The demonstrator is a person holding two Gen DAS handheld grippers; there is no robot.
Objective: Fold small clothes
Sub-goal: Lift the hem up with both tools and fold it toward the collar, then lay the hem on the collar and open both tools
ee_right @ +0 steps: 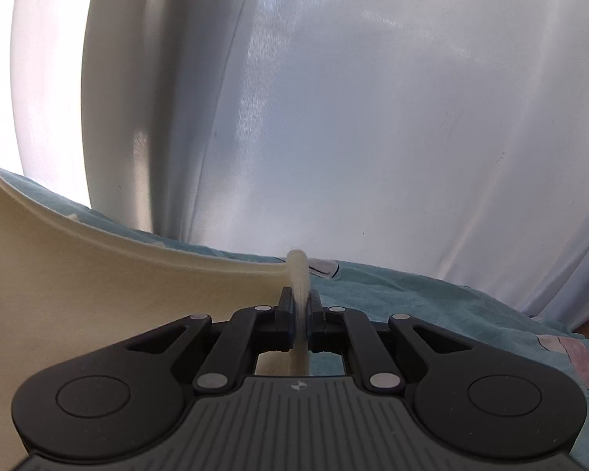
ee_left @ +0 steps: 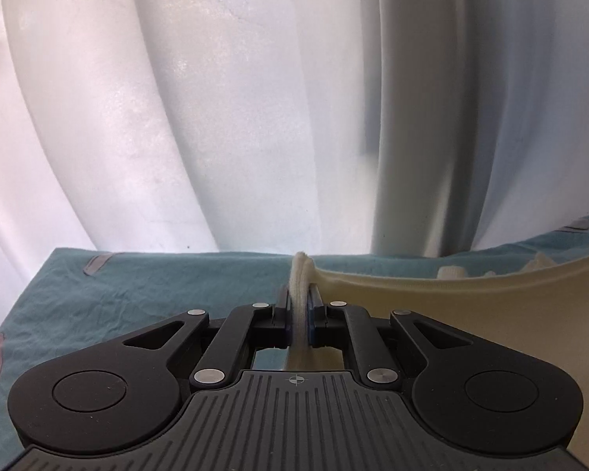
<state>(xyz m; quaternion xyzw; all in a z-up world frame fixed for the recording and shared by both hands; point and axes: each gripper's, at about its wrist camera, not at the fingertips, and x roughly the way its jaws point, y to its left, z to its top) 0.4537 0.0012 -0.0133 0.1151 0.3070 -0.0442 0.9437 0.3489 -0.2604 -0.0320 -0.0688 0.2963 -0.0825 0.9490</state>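
Observation:
A cream garment (ee_left: 443, 306) is stretched between my two grippers above a teal cloth surface (ee_left: 137, 294). My left gripper (ee_left: 299, 294) is shut on one bunched edge of the garment, which pokes up between the fingers; the fabric runs off to the right. My right gripper (ee_right: 299, 298) is shut on the other bunched edge of the cream garment (ee_right: 98, 294), which spreads out to the left. The lower part of the garment is hidden behind the gripper bodies.
The teal cloth (ee_right: 432, 306) has printed patches (ee_right: 577, 357) and covers the surface. White curtains (ee_left: 235, 98) hang right behind its far edge, and also fill the right wrist view (ee_right: 353, 117). Small whitish cloth bits (ee_left: 451, 272) lie beyond the garment.

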